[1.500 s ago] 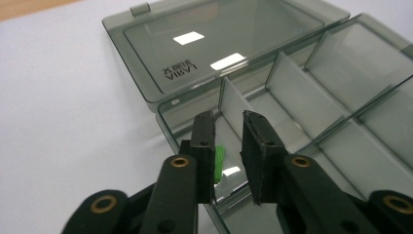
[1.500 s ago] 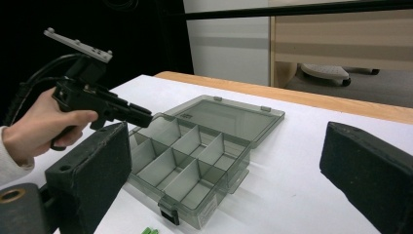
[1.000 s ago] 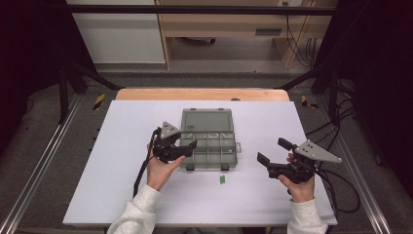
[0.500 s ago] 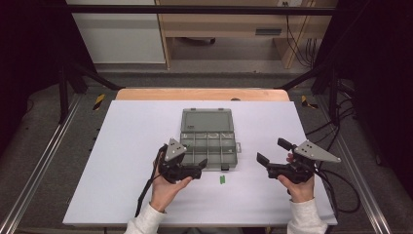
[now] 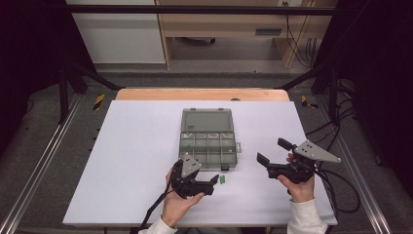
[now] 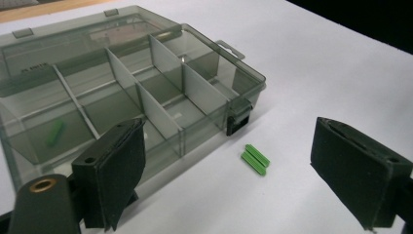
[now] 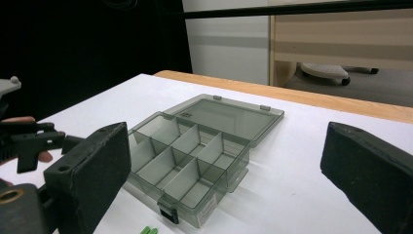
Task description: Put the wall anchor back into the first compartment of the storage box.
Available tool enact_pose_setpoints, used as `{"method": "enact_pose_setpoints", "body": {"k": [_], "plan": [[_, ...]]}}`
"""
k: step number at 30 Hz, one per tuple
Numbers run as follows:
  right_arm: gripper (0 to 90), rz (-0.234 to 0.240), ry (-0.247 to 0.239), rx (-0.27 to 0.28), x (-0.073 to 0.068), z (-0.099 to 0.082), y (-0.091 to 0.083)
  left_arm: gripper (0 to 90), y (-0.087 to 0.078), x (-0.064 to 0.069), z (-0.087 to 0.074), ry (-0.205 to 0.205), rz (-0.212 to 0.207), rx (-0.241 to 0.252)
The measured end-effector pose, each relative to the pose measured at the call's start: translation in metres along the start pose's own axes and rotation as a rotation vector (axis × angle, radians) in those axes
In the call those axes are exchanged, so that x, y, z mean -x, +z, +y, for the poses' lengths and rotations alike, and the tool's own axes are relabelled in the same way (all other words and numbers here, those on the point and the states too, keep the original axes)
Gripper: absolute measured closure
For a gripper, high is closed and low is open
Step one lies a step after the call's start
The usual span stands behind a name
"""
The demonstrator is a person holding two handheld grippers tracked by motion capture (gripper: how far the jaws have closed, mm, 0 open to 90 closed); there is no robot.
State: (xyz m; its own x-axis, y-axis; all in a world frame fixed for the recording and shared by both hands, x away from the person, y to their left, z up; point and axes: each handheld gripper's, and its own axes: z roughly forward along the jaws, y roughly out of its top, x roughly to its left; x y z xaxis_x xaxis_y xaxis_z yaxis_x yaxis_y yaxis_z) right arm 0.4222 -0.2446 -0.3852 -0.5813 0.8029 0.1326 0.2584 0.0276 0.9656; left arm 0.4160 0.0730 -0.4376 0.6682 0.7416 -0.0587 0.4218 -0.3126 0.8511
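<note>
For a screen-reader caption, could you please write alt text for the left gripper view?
Two small green pegs lie side by side on the white table between the open jaws of the left gripper, just in front of an open, divided clear organizer box that holds another green piece.

Left gripper (image 5: 214,181): black body with a small grey three-cornered plate on top and a black cable trailing from its rear; in the left gripper view its two jaws are flat black blocks faced with dark matte padding, each with a small round hole near the upper edge, and a brass-coloured ring is set in the black arm below the left-hand block. Right gripper (image 5: 275,154): same black build, larger light-grey three-cornered plate, black cable looping off behind. Both sleeves (image 5: 306,217) are white with ribbed cuffs.
</note>
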Motion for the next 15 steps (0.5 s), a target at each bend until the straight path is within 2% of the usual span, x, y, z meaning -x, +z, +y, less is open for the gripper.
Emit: {"method": "enact_pose_setpoints", "body": {"k": [15], "plan": [[4.6, 0.000, -0.001, 0.000, -0.001, 0.000, 0.000, 16.3, 0.024, 0.012, -0.013, -0.022, -0.014, -0.072]]}}
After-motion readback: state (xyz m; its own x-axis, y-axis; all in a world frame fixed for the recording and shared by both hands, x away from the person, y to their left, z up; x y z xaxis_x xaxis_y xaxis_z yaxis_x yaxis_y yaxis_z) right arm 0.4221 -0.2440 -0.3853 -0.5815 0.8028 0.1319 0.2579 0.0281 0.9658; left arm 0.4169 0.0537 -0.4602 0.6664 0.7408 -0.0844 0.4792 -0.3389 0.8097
